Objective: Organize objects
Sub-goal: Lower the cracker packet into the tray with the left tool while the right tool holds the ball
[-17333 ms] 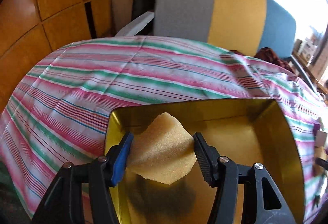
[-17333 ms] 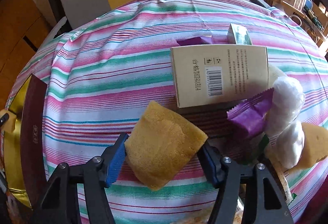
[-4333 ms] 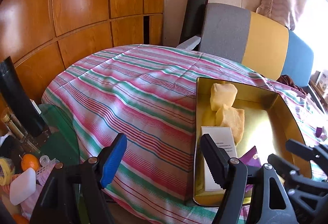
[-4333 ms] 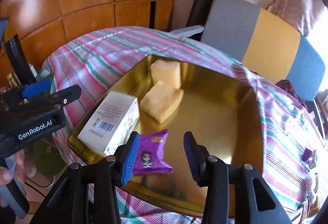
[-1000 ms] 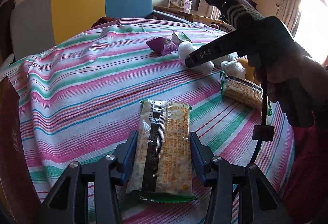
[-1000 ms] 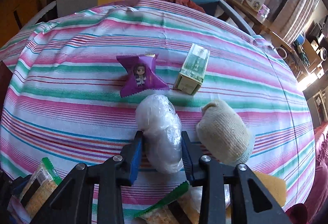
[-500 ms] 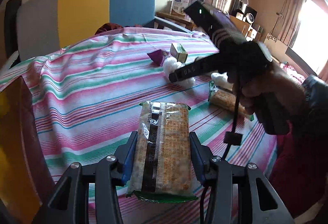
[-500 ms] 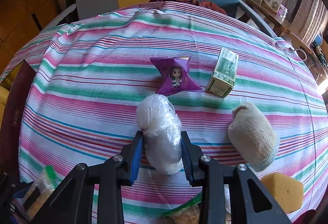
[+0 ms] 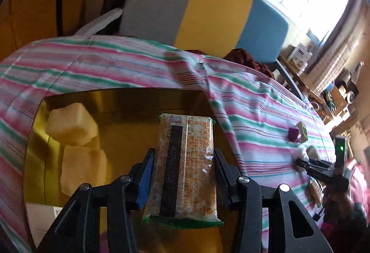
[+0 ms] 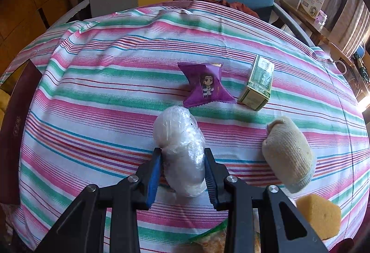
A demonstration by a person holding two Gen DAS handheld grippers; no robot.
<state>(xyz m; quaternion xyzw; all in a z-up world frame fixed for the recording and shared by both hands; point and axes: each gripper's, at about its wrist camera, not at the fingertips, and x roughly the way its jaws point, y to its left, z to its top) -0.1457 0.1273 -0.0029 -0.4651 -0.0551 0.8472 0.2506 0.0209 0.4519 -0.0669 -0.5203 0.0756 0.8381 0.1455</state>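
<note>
1. Left wrist view: left gripper (image 9: 183,175) clamps a cracker packet (image 9: 185,169) above the gold tin (image 9: 129,100).
2. Right gripper (image 10: 182,174) squeezes a plastic-wrapped white bundle (image 10: 180,148) over the striped tablecloth (image 10: 104,100).

I've carried the cracker packet (image 9: 186,167) in my left gripper (image 9: 183,174) from the striped tablecloth (image 9: 261,114) to over the gold tin (image 9: 120,100).
</note>
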